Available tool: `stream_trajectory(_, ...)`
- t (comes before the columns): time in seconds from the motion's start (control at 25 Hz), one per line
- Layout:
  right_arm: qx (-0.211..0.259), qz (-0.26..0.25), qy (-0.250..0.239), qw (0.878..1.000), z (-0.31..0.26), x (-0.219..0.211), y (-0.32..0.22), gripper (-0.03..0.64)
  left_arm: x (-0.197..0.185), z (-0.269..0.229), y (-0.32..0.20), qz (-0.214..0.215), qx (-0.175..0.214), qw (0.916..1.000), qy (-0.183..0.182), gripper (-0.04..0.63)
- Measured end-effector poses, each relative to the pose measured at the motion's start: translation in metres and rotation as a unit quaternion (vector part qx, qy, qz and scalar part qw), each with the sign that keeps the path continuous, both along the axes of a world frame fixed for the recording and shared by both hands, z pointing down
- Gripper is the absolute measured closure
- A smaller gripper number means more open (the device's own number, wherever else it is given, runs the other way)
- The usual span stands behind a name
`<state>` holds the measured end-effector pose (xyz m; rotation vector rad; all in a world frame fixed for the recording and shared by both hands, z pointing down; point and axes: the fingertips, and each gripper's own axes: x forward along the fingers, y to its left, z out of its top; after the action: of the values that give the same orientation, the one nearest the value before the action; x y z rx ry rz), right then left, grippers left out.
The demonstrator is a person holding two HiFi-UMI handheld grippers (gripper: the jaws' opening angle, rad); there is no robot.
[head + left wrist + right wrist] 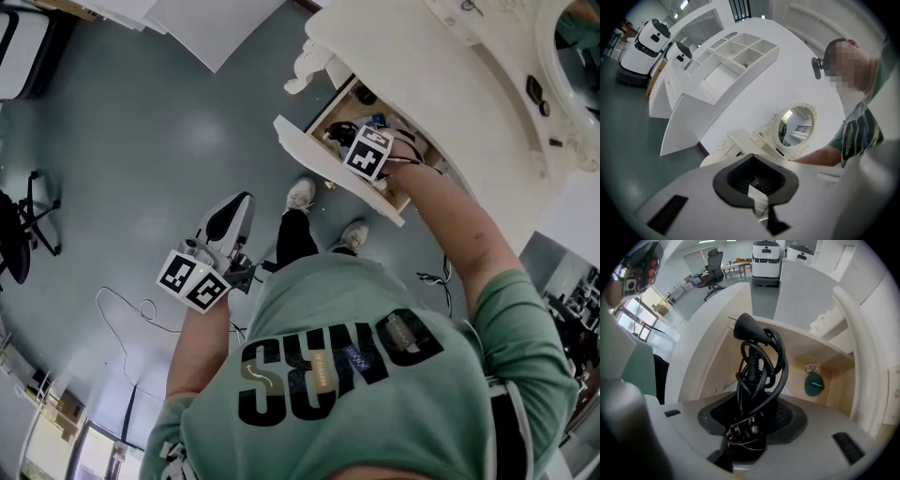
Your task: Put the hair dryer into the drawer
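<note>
- The right gripper [349, 134] points down into the open drawer [314, 159] of the white dressing table [450, 84].
- Its jaws pinch the black hair dryer [752, 380], cord wound round it, just above the drawer's wooden floor.
- A green disc [814, 384] lies near a drawer corner.
- The left gripper [232, 214] is over the grey floor, well apart from the drawer, jaws together and empty.

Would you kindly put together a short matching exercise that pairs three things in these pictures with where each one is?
Things:
1. black power cord
2. round green object
3. oval mirror

Places:
A. standing on the dressing table
B. between the right gripper's jaws
C. lying in a far corner of the open drawer

Pairs: 1-B; 2-C; 3-A
</note>
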<state>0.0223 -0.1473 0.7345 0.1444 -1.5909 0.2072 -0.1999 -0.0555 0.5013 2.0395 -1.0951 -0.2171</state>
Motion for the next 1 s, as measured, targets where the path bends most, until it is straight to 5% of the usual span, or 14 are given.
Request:
stream_trajectory(0.48, -0.022, 0.021, -0.006, 1.000, 0.026, -0.017, 0.000, 0.433, 0.000, 0.011, 0.001, 0.005, -0.015, 0.9999, -0.001, 0.586)
stream_trajectory(1.0, 0.016, 0.091, -0.128, 0.987, -0.033, -0.009, -0.010, 0.327, 0.042, -0.016, -0.014, 0.059, 0.008, 0.9981, -0.014, 0.587)
